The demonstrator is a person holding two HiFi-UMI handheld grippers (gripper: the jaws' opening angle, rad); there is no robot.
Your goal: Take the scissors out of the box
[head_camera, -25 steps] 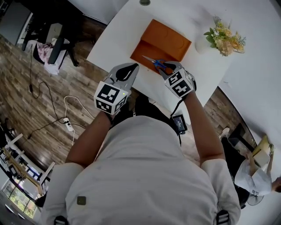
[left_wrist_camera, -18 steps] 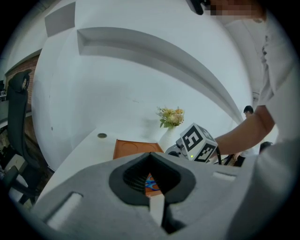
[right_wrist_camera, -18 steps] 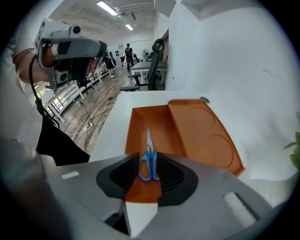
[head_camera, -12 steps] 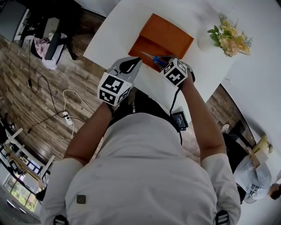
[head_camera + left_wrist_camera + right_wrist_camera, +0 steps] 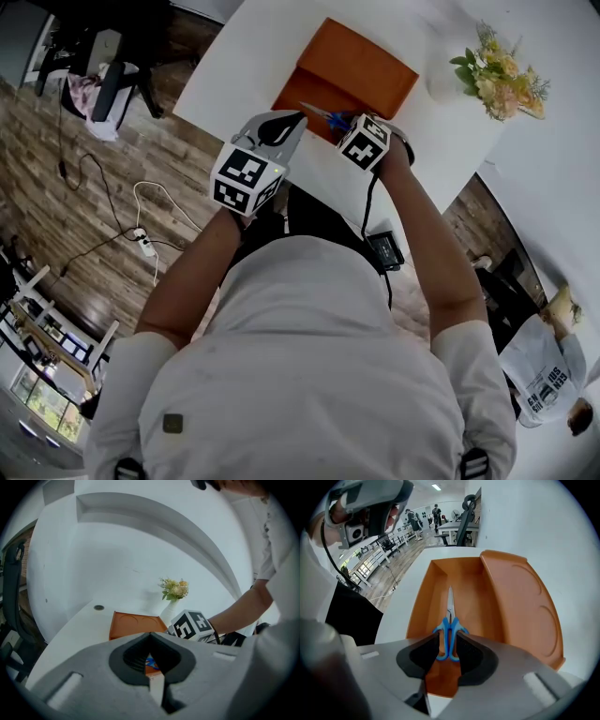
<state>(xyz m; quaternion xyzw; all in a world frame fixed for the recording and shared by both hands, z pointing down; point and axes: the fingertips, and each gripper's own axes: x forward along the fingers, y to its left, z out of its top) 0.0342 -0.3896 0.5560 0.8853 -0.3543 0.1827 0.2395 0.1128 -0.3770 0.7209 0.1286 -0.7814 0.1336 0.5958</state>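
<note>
An open orange box (image 5: 302, 94) lies on the white table (image 5: 248, 52), its lid (image 5: 520, 606) folded back. Blue-handled scissors (image 5: 449, 637) lie inside along the tray, blades pointing away; they also show as scissors (image 5: 323, 115) in the head view. My right gripper (image 5: 449, 641) points steeply down over them. Its jaws have just been opening and stand open, with the scissor handles between the pads. My left gripper (image 5: 298, 120) hovers at the box's near left corner, shut and empty. Past its closed tips the left gripper (image 5: 151, 633) sees the box (image 5: 133, 625).
A white vase of yellow flowers (image 5: 497, 80) stands on the table right of the box. The table's near edge runs just under both grippers. Left of the table, the wooden floor holds cables, a power strip (image 5: 145, 269) and a chair (image 5: 103, 75). Another person (image 5: 548, 375) is at the lower right.
Both grippers have sunk and moved forward toward the box. The right gripper has tipped down over the scissor handles, and the left has come up to the box's near left corner.
</note>
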